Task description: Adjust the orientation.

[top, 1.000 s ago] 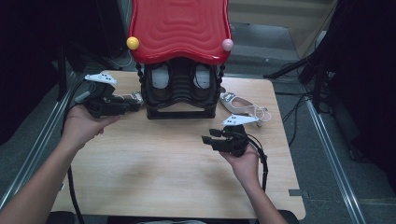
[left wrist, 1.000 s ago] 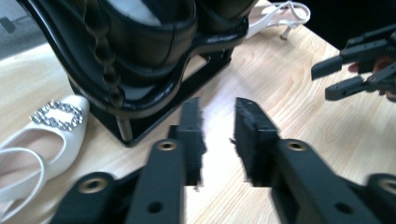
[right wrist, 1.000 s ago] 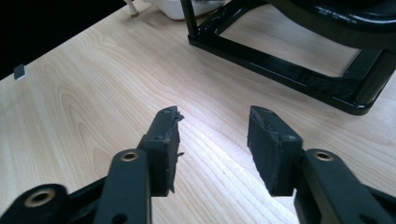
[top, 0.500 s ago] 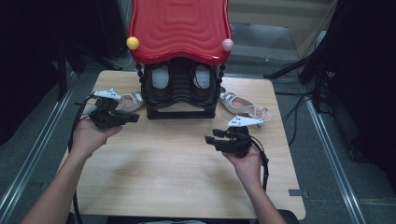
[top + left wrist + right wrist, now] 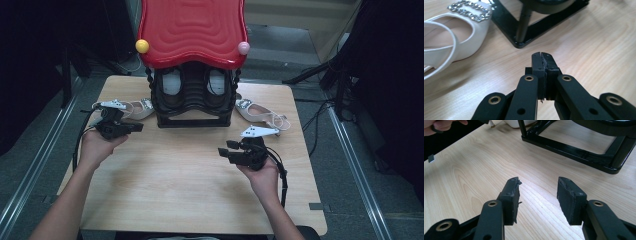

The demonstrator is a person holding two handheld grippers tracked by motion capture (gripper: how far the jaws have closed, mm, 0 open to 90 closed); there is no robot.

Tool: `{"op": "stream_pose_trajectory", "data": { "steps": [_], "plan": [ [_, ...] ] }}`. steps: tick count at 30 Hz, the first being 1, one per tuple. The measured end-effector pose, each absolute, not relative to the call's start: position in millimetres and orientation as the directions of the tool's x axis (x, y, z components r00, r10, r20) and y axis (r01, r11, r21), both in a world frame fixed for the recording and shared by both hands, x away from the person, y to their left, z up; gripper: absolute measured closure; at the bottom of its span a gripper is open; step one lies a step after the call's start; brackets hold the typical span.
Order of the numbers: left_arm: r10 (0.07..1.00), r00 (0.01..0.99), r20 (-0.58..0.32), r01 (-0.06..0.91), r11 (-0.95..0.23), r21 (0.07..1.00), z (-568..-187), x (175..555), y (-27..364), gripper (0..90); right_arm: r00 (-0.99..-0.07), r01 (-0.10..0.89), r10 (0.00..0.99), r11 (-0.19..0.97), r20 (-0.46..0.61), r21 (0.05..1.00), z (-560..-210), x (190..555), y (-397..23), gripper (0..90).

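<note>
The left hand-held gripper (image 5: 541,56) — lowered near the surface's (image 5: 190,200) left edge, clenched empty — is poised beside the white shoe (image 5: 456,37), ungrasped.

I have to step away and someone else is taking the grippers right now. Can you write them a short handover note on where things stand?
Left gripper: jaws have just closed, now shut on nothing, low over the table beside the left white shoe.
Right gripper: open, empty, hovering over bare table in front of the rack.
Things: the black shoe rack under the red top holds a pair of shoes. One white buckled shoe lies left of the rack, the other white shoe lies right of it, both on the table.
Done: neither white shoe is gripped or racked.
Left: probably pick up each white shoe; where they go is your call.
</note>
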State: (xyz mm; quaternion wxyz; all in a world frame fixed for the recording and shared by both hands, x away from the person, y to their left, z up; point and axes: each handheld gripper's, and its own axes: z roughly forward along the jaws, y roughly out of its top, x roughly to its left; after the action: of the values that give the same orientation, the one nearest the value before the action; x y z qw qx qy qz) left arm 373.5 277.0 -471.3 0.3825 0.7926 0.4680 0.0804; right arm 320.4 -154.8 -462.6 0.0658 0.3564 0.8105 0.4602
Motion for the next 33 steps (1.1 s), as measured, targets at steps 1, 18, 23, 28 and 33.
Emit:
{"op": "stream_pose_trajectory", "data": {
  "steps": [1,18,23,28,33],
  "plan": [
    [0.808,0.548,-0.217,0.68,-0.279,0.677,-473.8,376.6,277.2,90.0,-0.736,0.515,0.639,0.314,0.223,0.798,-463.6,319.3,-155.1,54.1],
    [0.849,0.48,-0.22,0.701,-0.221,0.678,-505.5,421.7,290.7,90.0,-0.715,0.528,0.665,0.311,0.216,0.79,-468.3,308.2,-160.4,54.2],
    [0.861,0.458,-0.222,0.722,-0.215,0.658,-515.8,432.1,287.5,90.0,-0.713,0.532,0.668,0.319,0.213,0.784,-471.1,305.3,-159.0,54.2],
    [0.871,0.45,-0.198,0.719,-0.221,0.659,-521.0,441.7,283.1,90.0,-0.709,0.533,0.673,0.319,0.209,0.783,-471.6,301.6,-160.1,54.2],
    [0.884,0.421,-0.202,0.721,-0.191,0.666,-524.6,449.2,286.4,90.0,-0.697,0.54,0.686,0.309,0.21,0.783,-472.5,297.4,-166.1,54.2]
  ]
}}
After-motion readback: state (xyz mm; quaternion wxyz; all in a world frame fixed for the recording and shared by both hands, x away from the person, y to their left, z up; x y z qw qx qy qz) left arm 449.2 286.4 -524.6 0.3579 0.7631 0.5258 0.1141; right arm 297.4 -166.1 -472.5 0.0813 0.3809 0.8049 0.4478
